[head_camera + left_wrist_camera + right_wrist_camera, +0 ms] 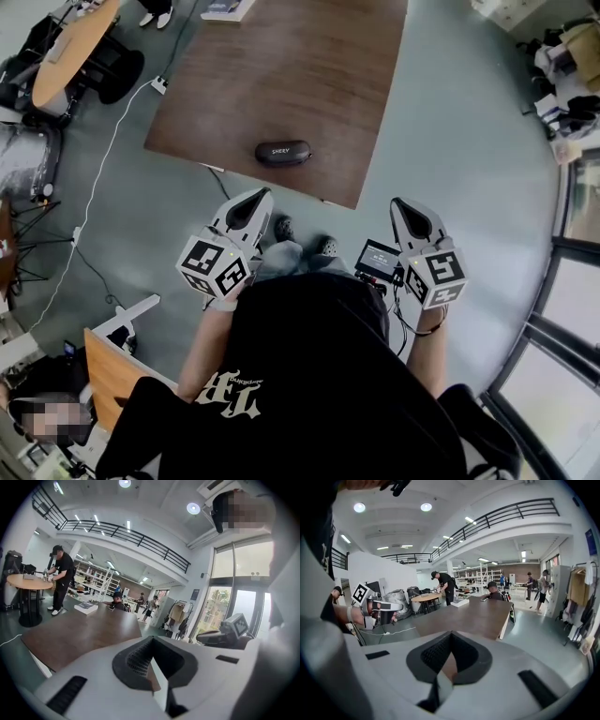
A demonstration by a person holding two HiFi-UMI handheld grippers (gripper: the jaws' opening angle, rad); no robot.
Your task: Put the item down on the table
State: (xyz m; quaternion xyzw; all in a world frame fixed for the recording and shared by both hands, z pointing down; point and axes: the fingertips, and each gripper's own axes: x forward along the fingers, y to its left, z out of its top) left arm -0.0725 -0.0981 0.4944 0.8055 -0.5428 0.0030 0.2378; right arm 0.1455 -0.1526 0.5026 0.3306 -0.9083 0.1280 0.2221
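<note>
I hold both hands low and close to the body, over the grey-green floor and short of the brown wooden desk (pixel 281 66). The left tongs (pixel 261 194) slant up toward the desk's near edge, their black-and-white marker cube (pixel 214 265) next to my wrist. The right tongs (pixel 400 202) point the same way, well apart from the left. In the left gripper view the left tongs (pixel 151 640) are pressed together with nothing between them. In the right gripper view the right tongs (pixel 450 634) are also pressed together on nothing.

The black oval hard case (pixel 283 153) lies flat on the desk, just inside the near edge and roughly midway along it, apart from both tongs. It carries a short white word that I cannot read for certain.

Beyond the case the wood runs bare up to a book (pixel 228 9) at the far left edge. A white cable (pixel 103 169) trails across the floor off the desk's left side.
</note>
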